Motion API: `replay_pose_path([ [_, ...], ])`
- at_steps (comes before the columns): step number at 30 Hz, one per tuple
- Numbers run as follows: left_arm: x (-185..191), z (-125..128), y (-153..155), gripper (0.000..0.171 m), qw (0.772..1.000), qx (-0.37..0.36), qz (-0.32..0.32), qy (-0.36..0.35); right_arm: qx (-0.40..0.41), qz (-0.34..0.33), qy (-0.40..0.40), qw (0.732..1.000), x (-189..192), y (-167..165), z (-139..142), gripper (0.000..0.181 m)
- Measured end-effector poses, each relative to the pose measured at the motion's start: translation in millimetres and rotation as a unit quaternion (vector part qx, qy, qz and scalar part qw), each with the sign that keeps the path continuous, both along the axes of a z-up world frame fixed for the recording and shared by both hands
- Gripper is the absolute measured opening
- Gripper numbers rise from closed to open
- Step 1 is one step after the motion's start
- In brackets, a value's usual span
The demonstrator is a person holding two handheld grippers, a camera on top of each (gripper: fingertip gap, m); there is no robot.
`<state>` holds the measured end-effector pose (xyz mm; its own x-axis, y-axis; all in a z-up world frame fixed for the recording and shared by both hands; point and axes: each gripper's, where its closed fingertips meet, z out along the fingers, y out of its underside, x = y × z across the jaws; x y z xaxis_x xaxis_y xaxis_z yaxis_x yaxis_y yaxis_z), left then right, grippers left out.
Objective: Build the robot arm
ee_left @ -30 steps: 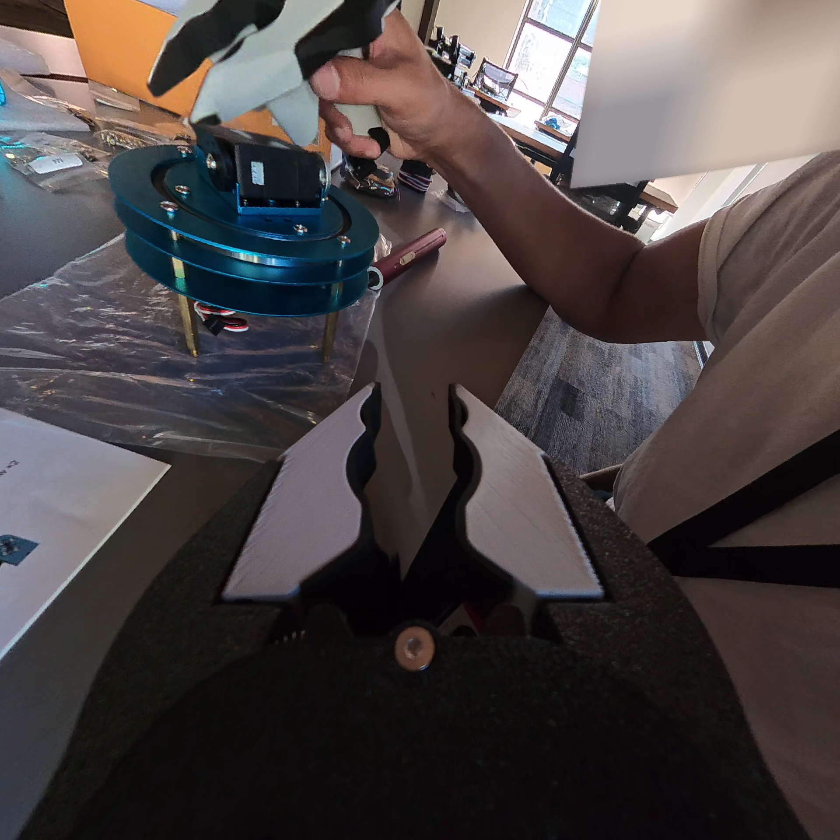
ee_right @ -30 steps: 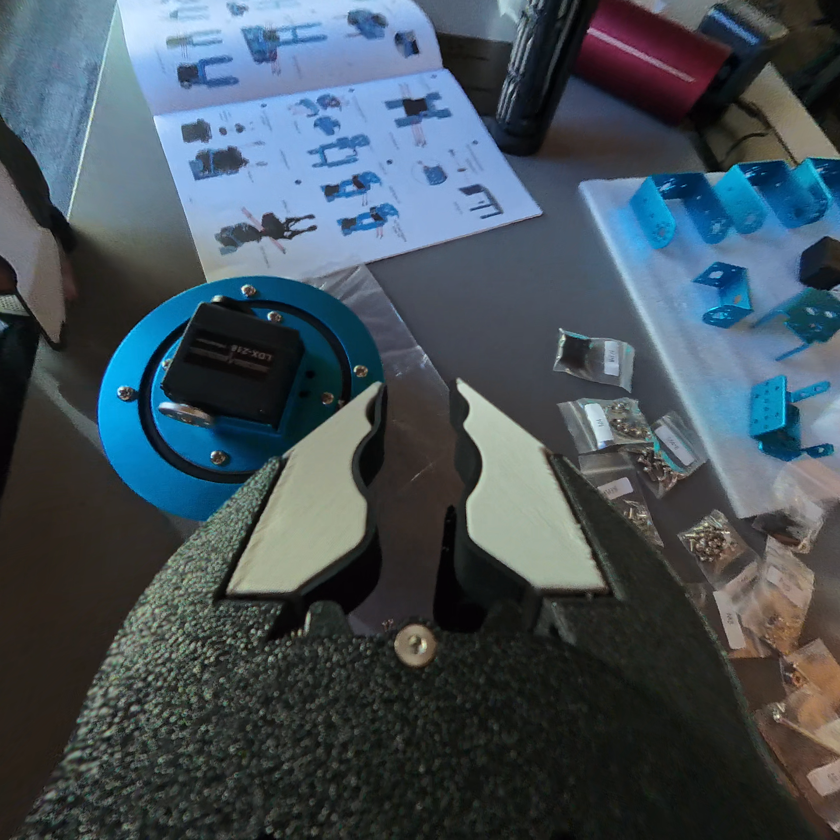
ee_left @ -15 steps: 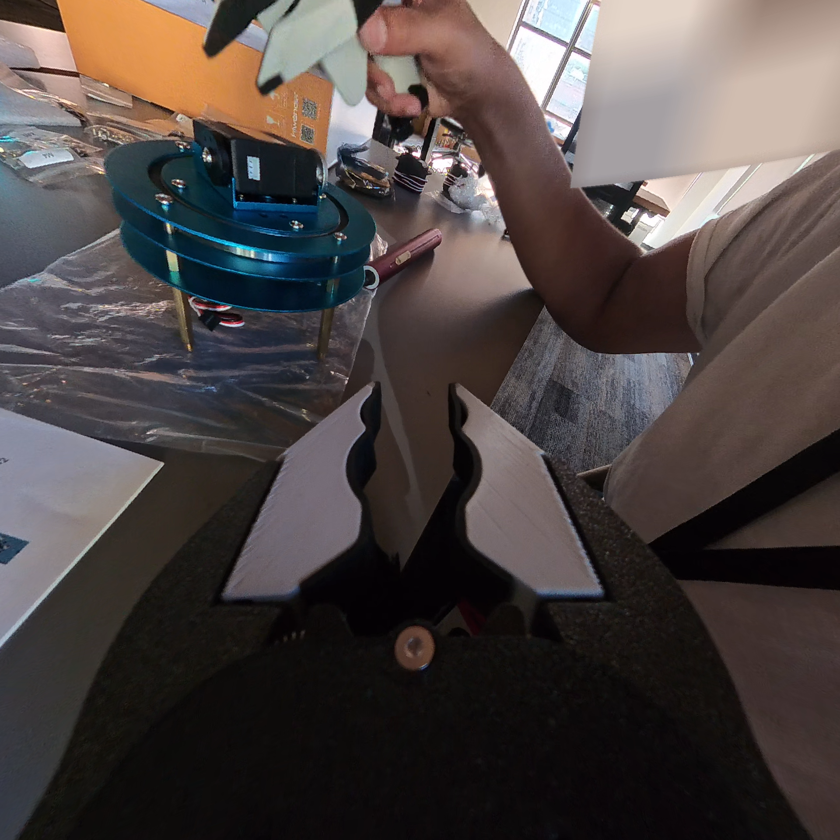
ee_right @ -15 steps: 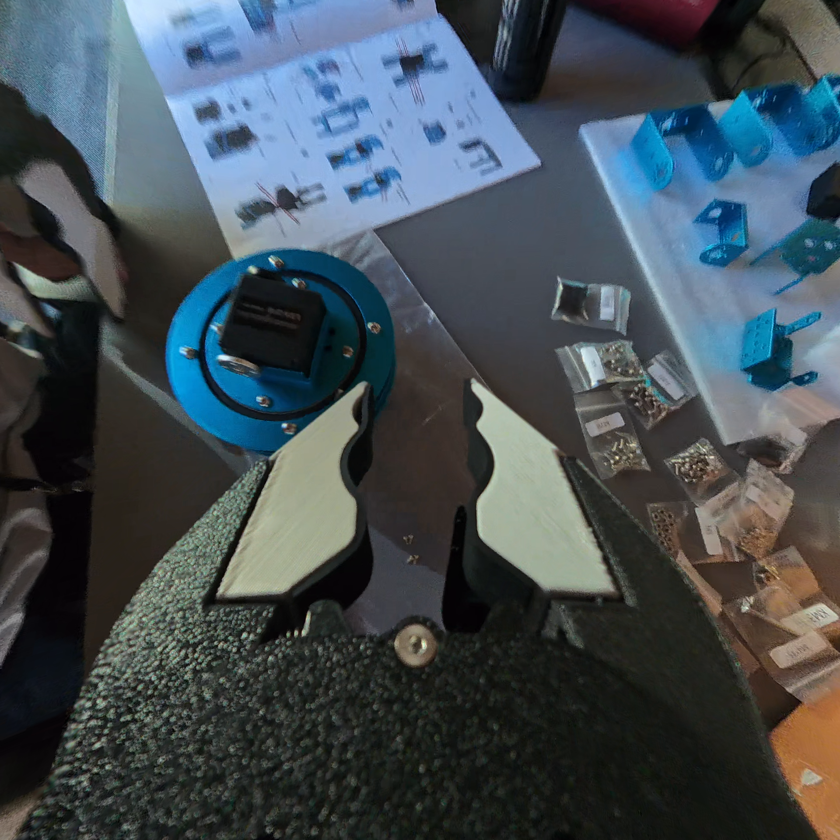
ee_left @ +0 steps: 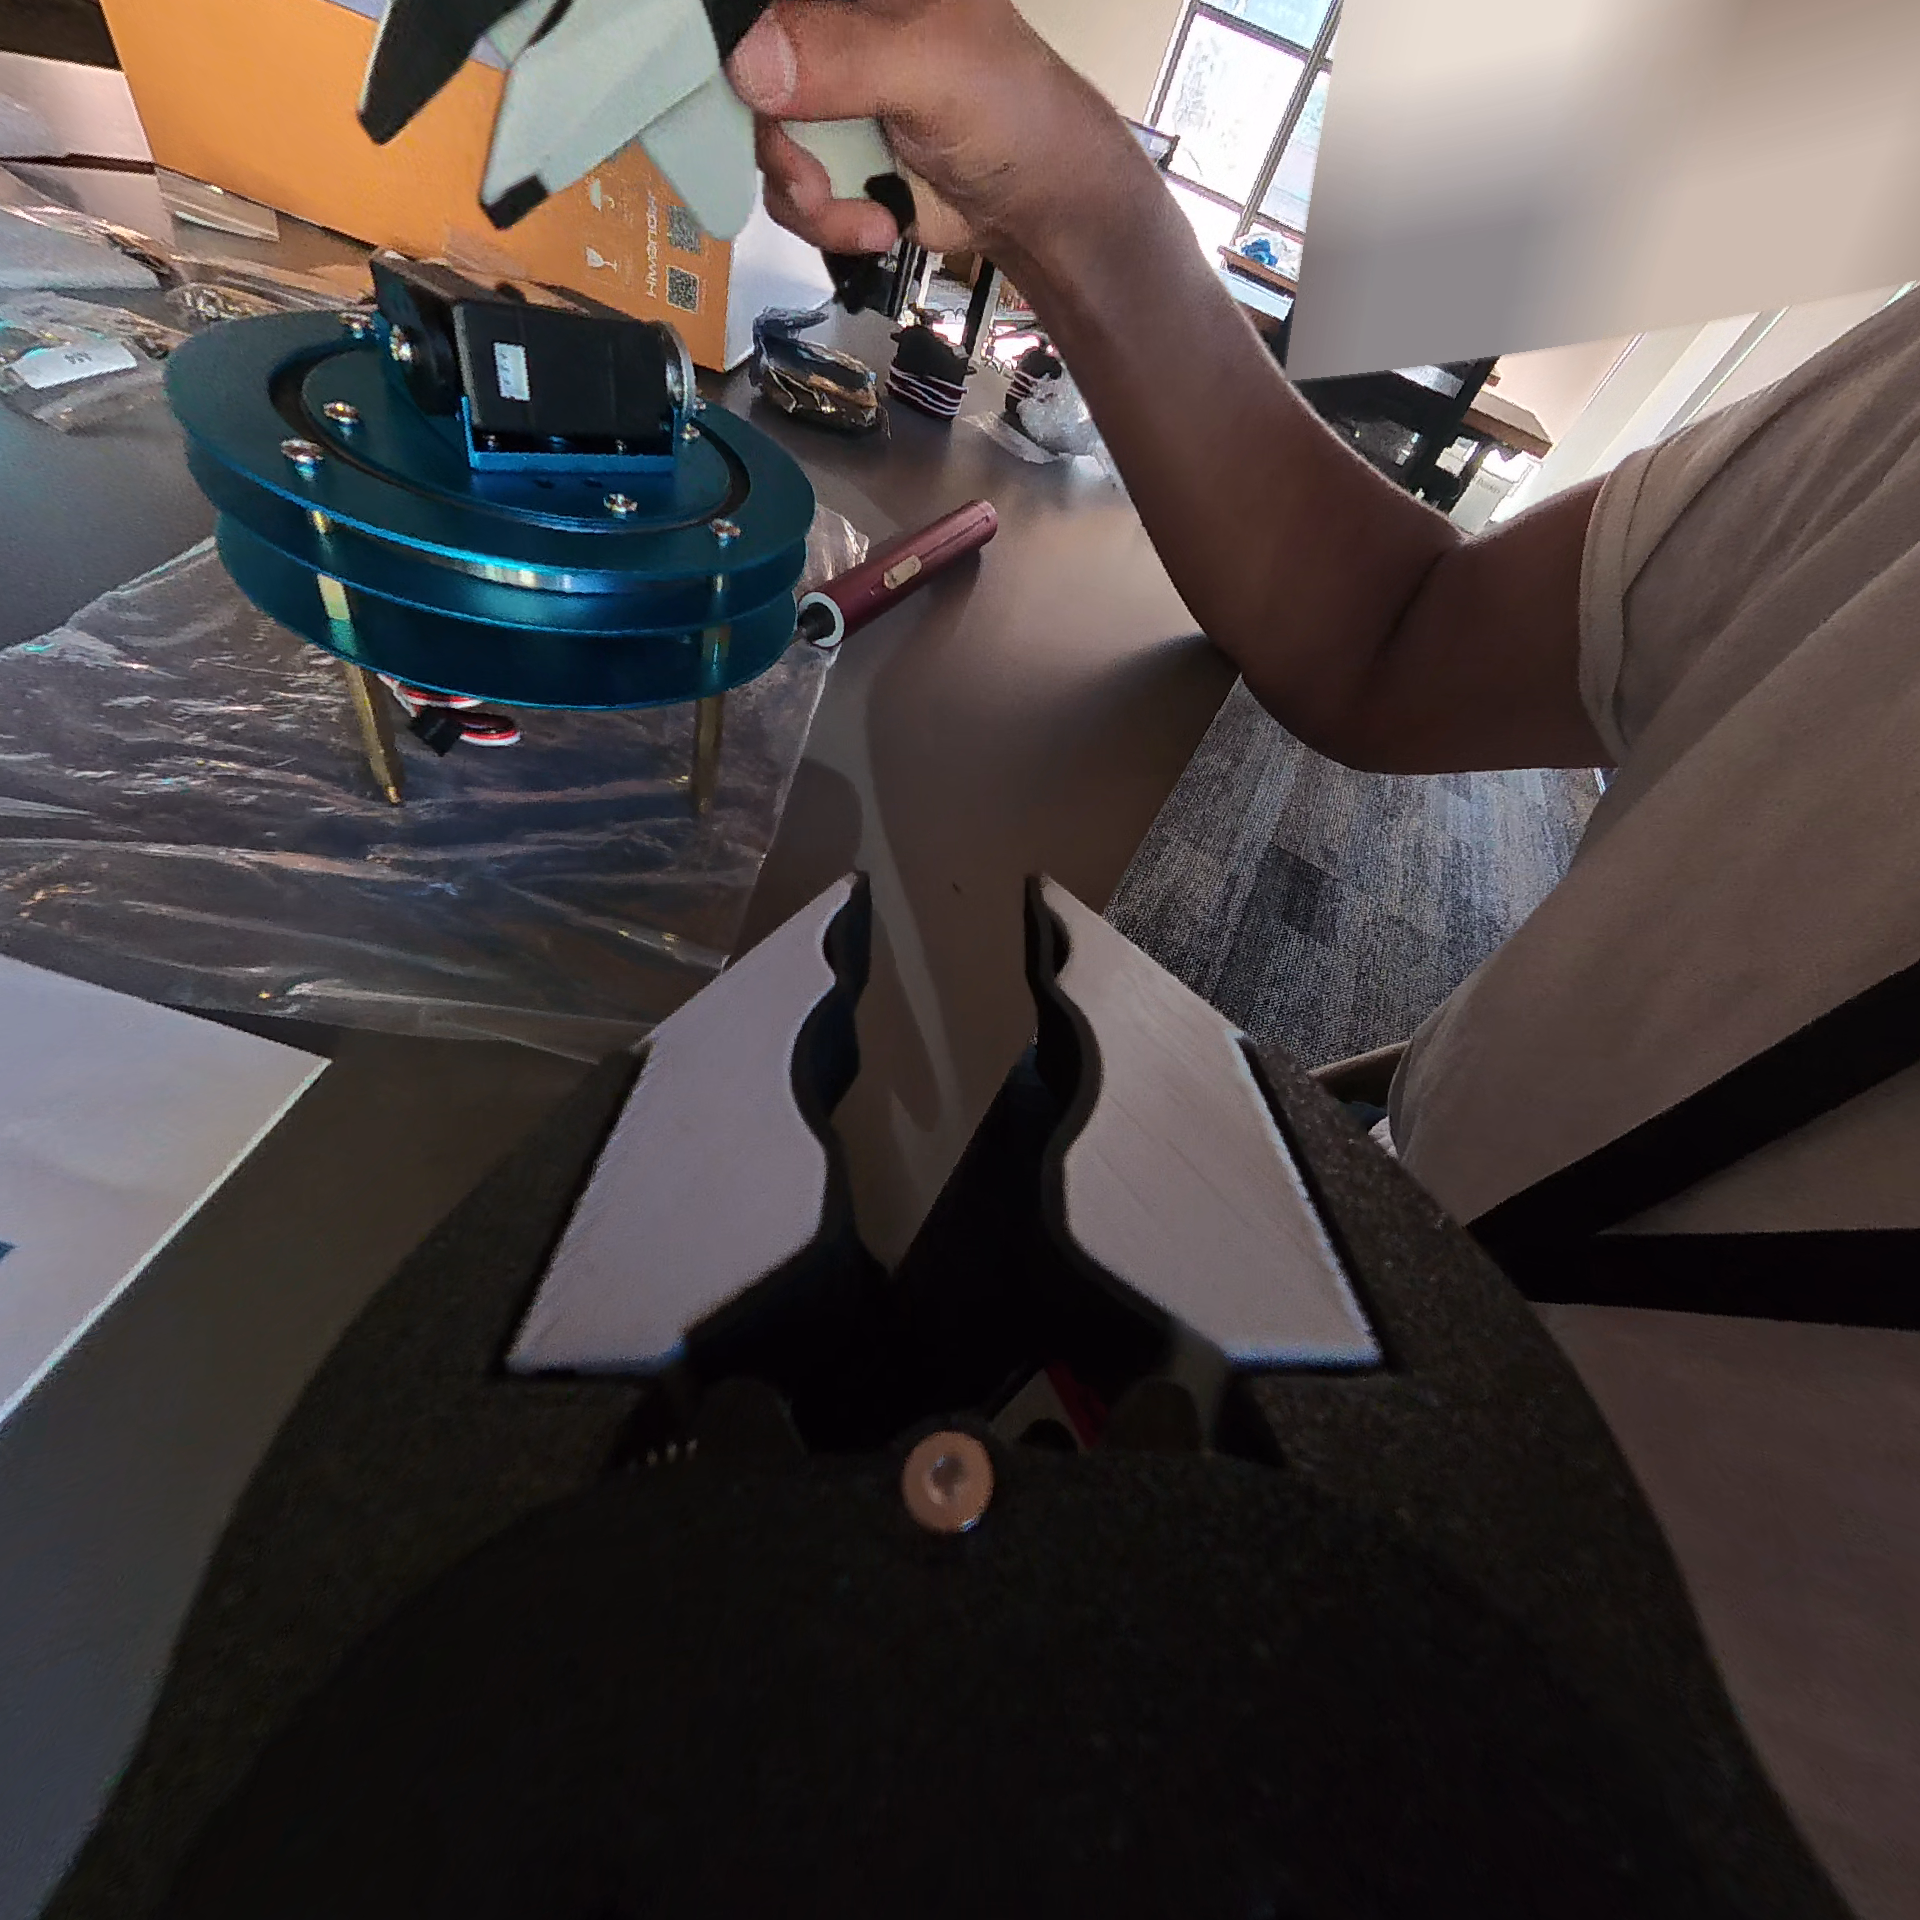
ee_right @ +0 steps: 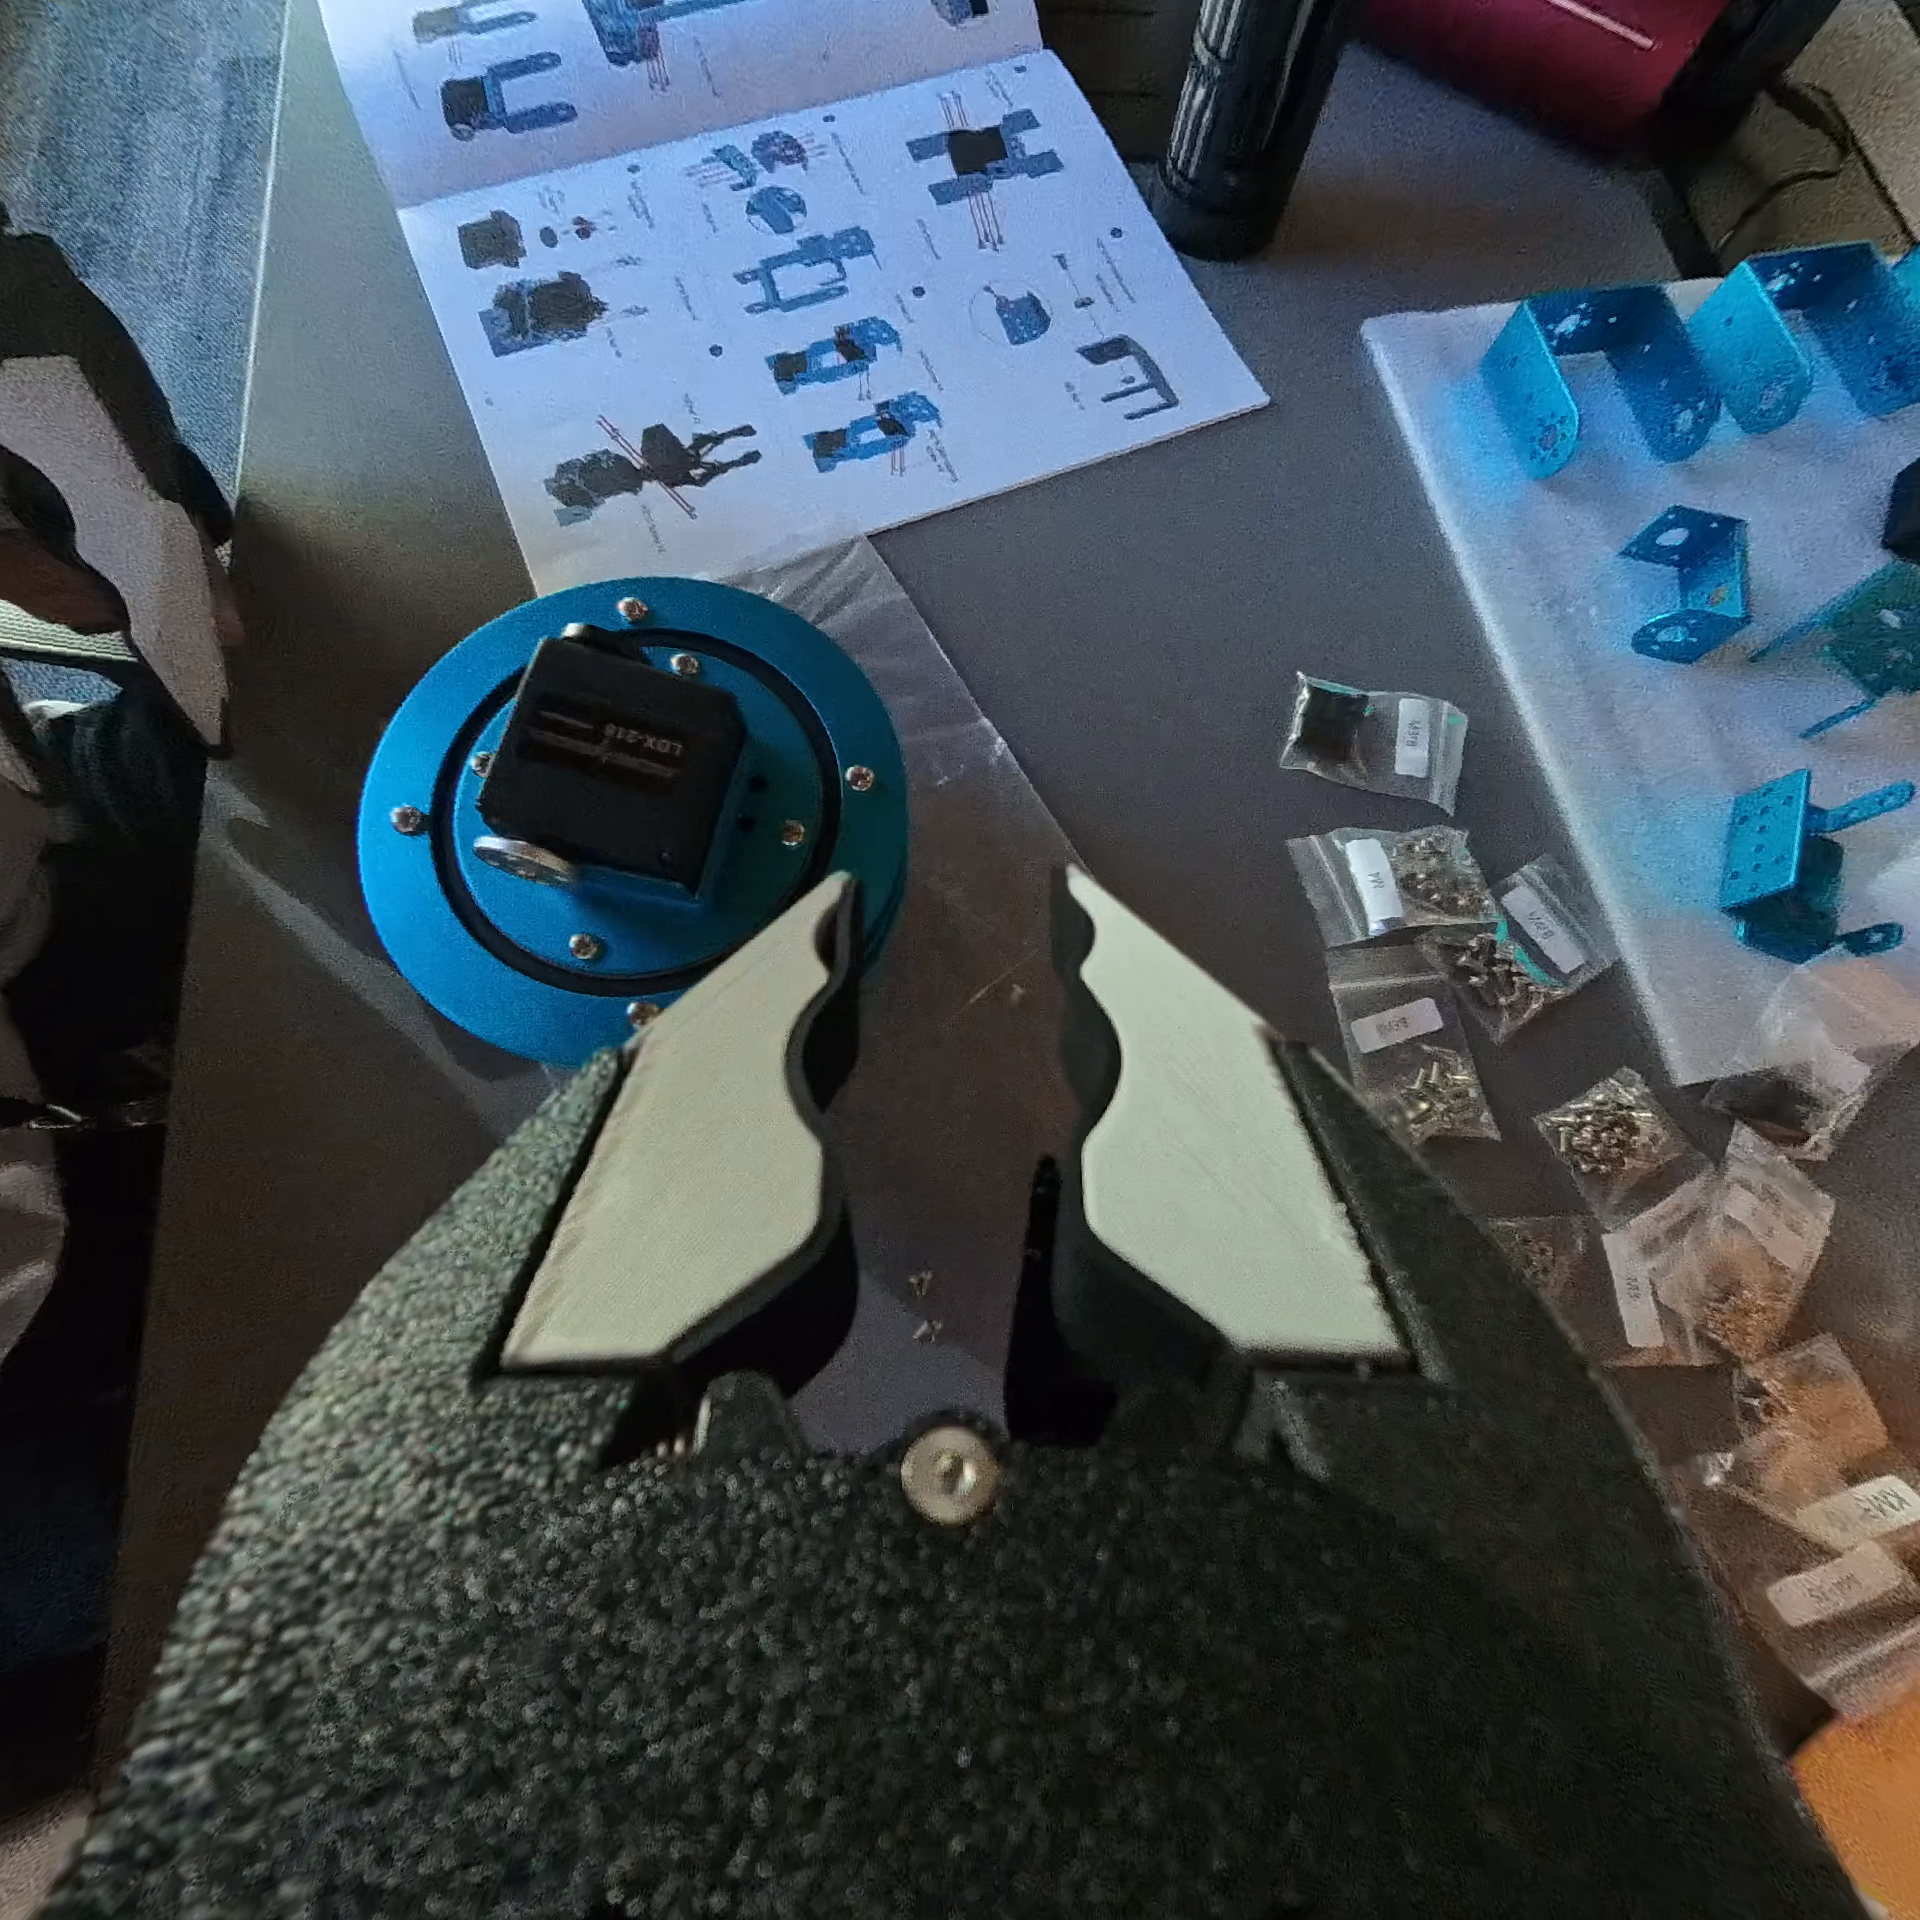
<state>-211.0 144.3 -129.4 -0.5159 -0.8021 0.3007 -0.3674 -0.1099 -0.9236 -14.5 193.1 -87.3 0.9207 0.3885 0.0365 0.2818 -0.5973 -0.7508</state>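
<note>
The right gripper [ee_right: 951, 935], jaws apart and empty, hangs above crinkled clear plastic [ee_right: 914, 727] beside the round blue metal base [ee_right: 634, 821]. The left gripper [ee_left: 945, 914], likewise parted and empty, sits at the table edge [ee_left: 1164, 748].

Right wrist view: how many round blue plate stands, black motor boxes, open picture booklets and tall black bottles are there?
Round blue metal plate stand: 1
Black box-shaped motor: 1
Open white paper picture booklet: 1
Tall black cylindrical bottle: 1
Total: 4
</note>
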Motion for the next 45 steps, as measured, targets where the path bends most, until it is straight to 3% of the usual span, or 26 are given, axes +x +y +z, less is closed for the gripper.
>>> replay_pose_path([
  [6, 1.4, 1.3, 3.5, 0.029, 1.000, 0.003, 0.003, -0.001, -0.022, -0.014, -0.025, 0.999, 10.0, -2.1, -17.7, 0.030],
  [12, 1.6, 4.5, 11.4, 0.029, 1.000, 0.003, 0.008, 0.002, -0.004, -0.064, -0.030, 0.997, 47.7, -2.9, -20.6, 0.025],
  [16, 4.7, 15.1, 29.3, 0.028, 0.999, 0.034, 0.014, -0.005, -0.049, -0.058, -0.006, 0.997, 56.7, 12.8, -50.2, 0.020],
  [20, 15.1, 27.6, 53.9, 0.028, 0.997, 0.069, 0.037, -0.016, -0.103, -0.008, -0.004, 0.995, 48.2, 11.7, -78.0, 0.017],
  [24, 17.7, 31.3, 63.2, 0.028, 0.997, 0.060, 0.048, -0.026, -0.089, 0.006, -0.028, 0.996, 47.8, 10.4, -88.3, 0.016],
  [34, 20.9, 32.3, 67.1, 0.028, 0.999, -0.013, 0.039, -0.024, -0.087, -0.039, 0.002, 0.995, 48.8, 14.2, -97.7, 0.012],
  [45, 16.5, 31.7, 63.6, 0.028, 0.999, -0.013, 0.029, -0.024, -0.083, -0.031, 0.045, 0.995, 51.2, 14.0, -98.1, 0.003],
])
